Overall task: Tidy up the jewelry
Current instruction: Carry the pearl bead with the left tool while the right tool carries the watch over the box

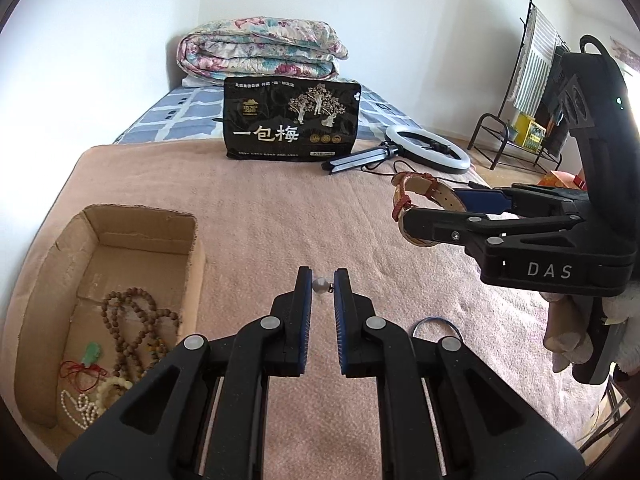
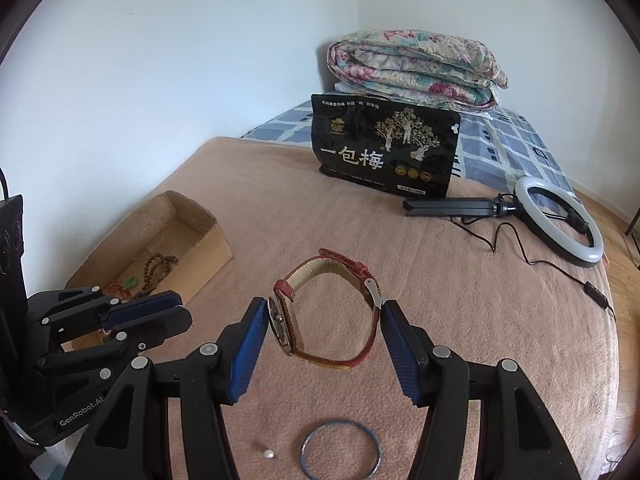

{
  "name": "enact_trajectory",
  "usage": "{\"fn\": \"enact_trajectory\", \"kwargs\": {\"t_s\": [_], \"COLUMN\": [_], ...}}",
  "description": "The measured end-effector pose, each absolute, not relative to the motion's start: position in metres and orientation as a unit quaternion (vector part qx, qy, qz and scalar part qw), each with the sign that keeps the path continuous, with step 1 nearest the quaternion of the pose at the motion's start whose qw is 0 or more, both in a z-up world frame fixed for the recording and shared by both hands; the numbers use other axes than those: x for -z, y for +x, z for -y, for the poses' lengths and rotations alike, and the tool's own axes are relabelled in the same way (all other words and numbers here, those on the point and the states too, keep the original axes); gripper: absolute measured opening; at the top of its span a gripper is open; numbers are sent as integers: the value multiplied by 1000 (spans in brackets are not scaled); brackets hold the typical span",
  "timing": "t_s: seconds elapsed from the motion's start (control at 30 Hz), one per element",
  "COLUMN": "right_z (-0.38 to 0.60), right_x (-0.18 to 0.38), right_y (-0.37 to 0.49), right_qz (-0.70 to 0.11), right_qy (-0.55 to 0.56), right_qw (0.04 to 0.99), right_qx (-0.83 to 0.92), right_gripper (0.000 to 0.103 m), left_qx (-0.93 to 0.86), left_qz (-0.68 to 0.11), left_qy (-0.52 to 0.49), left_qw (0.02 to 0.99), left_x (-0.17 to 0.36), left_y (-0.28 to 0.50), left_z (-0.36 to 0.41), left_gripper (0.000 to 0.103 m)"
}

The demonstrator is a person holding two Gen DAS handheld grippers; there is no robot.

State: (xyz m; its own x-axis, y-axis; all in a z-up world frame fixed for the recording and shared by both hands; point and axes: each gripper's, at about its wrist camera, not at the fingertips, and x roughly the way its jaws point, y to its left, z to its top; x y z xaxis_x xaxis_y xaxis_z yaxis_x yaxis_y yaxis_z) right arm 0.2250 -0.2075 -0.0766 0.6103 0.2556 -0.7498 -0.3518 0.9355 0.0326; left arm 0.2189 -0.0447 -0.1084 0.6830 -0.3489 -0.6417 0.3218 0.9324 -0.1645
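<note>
- Right gripper (image 2: 324, 320): clenched on red-strap watch (image 2: 320, 312), watch face against the left pad, buckle against the right pad; watch is lifted above the blanket.
- Left gripper (image 1: 323, 284): nearly closed on a small pearl earring (image 1: 321, 282), held at the tips.
- Pink blanket (image 1: 280, 216) covers the bed; folded floral quilt (image 1: 260, 48) at the far end, its back part hidden.
- Black bag (image 1: 292, 120) stands upright, big writing "一包梅"; small print too tiny to read.
- Cardboard box (image 1: 192, 256) at left: brown bead necklace (image 1: 136, 320), green pendant w/ red cord, white beads inside; near corner hidden by gripper.
- Ring light (image 2: 560, 220) w/ tripod lies by the bag.
- Blue bangle (image 2: 340, 450) and 2nd pearl earring (image 2: 269, 455) lie on blanket, apart.
- Writing on the gripper bodies: "DAS", "GenRobot.AI".
</note>
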Motion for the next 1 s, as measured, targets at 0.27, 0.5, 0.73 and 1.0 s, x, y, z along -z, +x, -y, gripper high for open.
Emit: {"fn": "enact_trajectory", "kwargs": {"t_s": [0.27,0.5,0.73,1.0], "right_z": [165,122,82,47], "right_x": [60,56,59,67], "right_y": [216,211,211,220], "right_qz": [-394,-391,-391,-397], "right_qy": [-68,-78,-86,-90], "right_qw": [896,891,884,877], "right_qx": [-194,-218,-240,-255], "right_gripper": [60,60,60,60], "left_qx": [152,121,94,72], "left_qz": [-343,-337,-334,-335], "left_qy": [-28,-36,-35,-41], "left_qw": [927,933,937,939], "left_x": [96,90,89,93], "left_y": [204,193,188,199], "left_z": [-3,-44,-79,-113], "left_gripper": [9,9,9,9]}}
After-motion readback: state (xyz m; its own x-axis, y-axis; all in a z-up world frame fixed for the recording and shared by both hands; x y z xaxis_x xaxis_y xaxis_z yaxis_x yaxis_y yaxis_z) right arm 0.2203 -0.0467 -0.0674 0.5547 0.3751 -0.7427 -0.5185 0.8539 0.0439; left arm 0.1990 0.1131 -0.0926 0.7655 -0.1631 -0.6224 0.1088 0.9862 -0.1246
